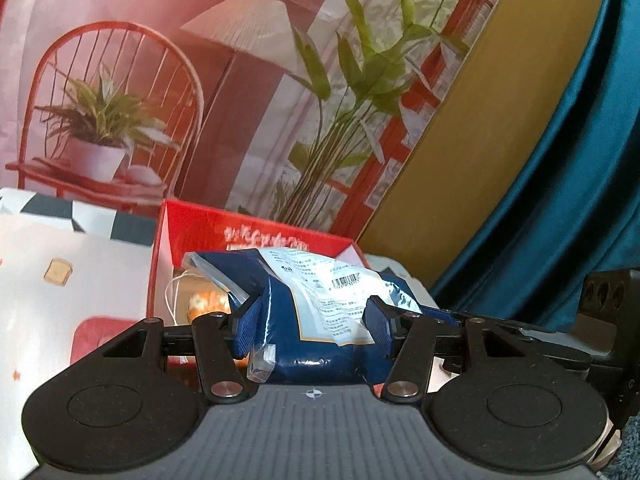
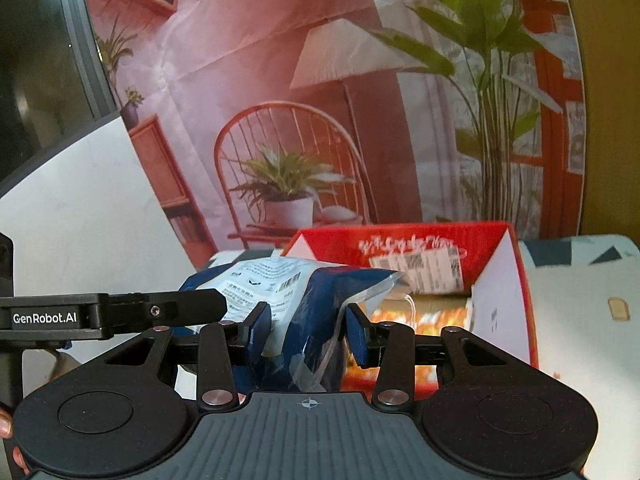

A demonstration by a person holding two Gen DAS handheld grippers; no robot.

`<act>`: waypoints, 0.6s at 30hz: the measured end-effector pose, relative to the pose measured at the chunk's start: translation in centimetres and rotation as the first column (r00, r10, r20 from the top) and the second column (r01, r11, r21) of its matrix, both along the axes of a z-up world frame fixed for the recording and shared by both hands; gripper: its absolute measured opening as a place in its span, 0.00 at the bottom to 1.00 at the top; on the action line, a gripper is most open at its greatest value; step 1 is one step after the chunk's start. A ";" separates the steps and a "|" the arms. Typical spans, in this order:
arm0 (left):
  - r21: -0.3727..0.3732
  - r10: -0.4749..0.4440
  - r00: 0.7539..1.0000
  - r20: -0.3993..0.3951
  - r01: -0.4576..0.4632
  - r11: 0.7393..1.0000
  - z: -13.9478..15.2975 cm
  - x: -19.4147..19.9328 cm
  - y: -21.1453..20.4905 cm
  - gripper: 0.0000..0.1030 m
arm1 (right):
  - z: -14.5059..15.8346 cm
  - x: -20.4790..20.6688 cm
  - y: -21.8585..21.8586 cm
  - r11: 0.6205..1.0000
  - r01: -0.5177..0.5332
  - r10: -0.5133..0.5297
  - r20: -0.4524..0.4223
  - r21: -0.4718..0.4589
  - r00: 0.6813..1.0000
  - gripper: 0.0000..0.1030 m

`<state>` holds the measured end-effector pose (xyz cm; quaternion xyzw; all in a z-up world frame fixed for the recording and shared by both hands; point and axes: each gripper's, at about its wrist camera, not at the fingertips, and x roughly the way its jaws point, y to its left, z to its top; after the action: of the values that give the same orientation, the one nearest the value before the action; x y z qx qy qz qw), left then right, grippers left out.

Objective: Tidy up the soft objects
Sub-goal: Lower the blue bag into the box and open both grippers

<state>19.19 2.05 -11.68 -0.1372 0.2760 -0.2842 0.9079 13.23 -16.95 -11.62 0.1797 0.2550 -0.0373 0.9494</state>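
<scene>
Both claws, left (image 1: 310,326) and right (image 2: 306,330), are clamping the blue pouch (image 1: 320,312); red box (image 2: 500,280) at 1 o'clock is waiting, partly filled.

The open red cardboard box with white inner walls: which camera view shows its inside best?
The right wrist view: the red cardboard box shows its back wall, right wall and orange contents. In the left wrist view the blue plastic packet covers most of the box.

Staged home-like recording corner: printed wall backdrop (image 2: 280,80) picturing red chair, lamp, potted plants; teal satin curtain (image 1: 560,200); patterned tablecloth (image 1: 60,280); open red cardboard box (image 2: 500,280).
</scene>
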 end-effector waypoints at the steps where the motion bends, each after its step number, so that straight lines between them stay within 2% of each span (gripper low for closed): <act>1: -0.006 0.003 1.000 0.003 -0.003 1.000 0.1 0.4 0.0 0.56 | 0.2 0.5 -0.4 1.000 0.000 0.000 0.008 -0.005 1.000 0.38; 6: -0.014 0.019 1.000 0.000 -0.019 1.000 0.2 3.7 -0.5 0.56 | 0.6 3.3 -2.3 1.000 -0.006 0.006 0.018 -0.013 1.000 0.38; 10: 0.026 0.024 0.999 -0.024 -0.023 0.999 -0.7 6.1 -1.4 0.56 | 0.0 5.8 -3.7 0.999 -0.010 0.010 0.006 -0.034 1.000 0.38; 18: 0.136 0.017 0.989 -0.144 0.003 0.991 -4.7 10.4 -3.1 0.56 | -4.5 9.8 -6.0 1.000 0.005 -0.004 -0.105 0.016 0.994 0.38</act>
<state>29.61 -1.04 -16.35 -0.0962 0.3595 -0.2510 0.8936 23.00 -22.99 -16.10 0.1856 0.3045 -0.0469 0.9331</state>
